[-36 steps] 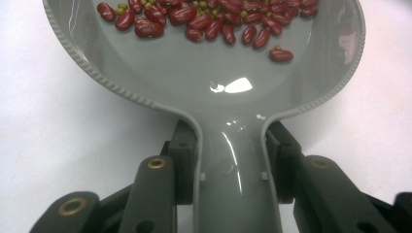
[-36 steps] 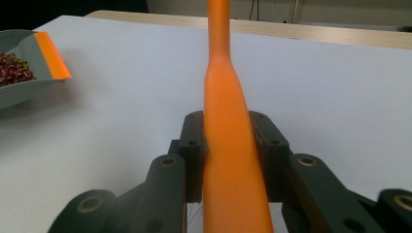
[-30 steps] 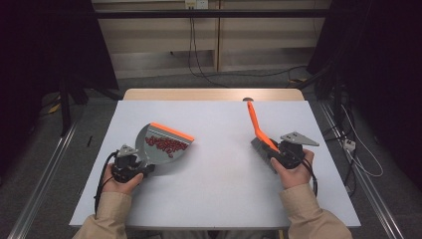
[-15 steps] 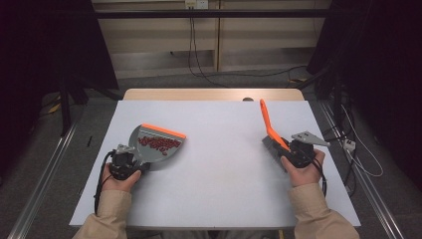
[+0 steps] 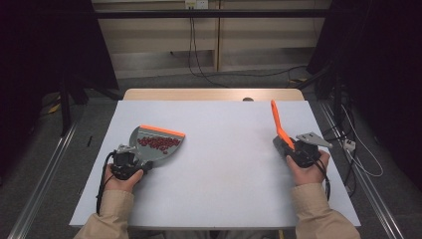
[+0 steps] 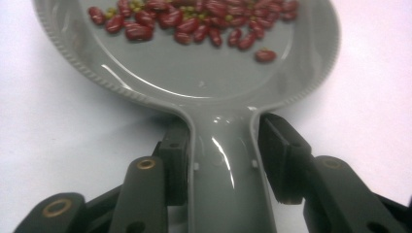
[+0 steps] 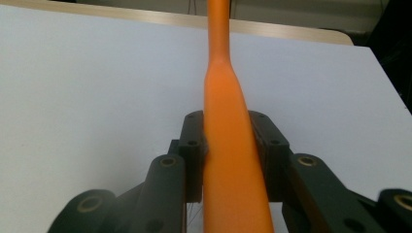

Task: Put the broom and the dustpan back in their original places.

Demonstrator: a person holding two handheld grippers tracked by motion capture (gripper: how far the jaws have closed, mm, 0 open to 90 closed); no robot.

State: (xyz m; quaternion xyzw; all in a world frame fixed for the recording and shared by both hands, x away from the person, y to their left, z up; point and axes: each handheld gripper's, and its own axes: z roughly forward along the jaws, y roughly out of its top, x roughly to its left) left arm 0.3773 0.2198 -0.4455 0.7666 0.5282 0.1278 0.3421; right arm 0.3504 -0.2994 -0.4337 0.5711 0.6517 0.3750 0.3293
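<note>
Grey dustpan (image 5: 158, 143) of red beans (image 5: 159, 142) sits between the left gripper (image 6: 223, 145)'s just-loosened jaws; right gripper (image 7: 228, 155) clamps the orange brush handle (image 7: 228, 145).

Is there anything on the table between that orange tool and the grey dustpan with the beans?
Nothing visible: only bare white table lies between the orange tool and the dustpan holding red beans.

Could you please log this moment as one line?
left tongs: just opening, dustpan handle between | right tongs: shut on orange handle | beans: in dustpan
</note>
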